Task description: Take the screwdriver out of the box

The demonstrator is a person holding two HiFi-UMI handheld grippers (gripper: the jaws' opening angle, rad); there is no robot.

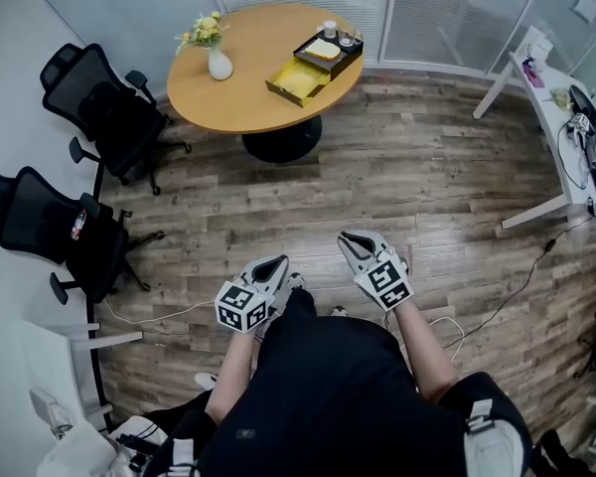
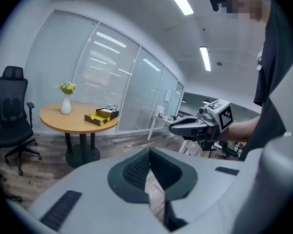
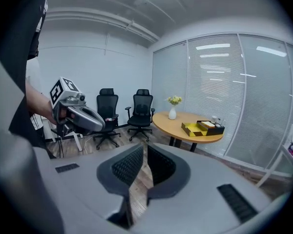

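Both left tongs [image 1: 277, 262] and right tongs [image 1: 352, 238] are pressed together, empty, well apart from the box [image 1: 300, 79] on the bench [image 1: 238, 92]; walk up first, then spread one over it.

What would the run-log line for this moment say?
phase: standing away from table | left claw: shut, empty | right claw: shut, empty | box: on round table, untouched | screwdriver: not visible
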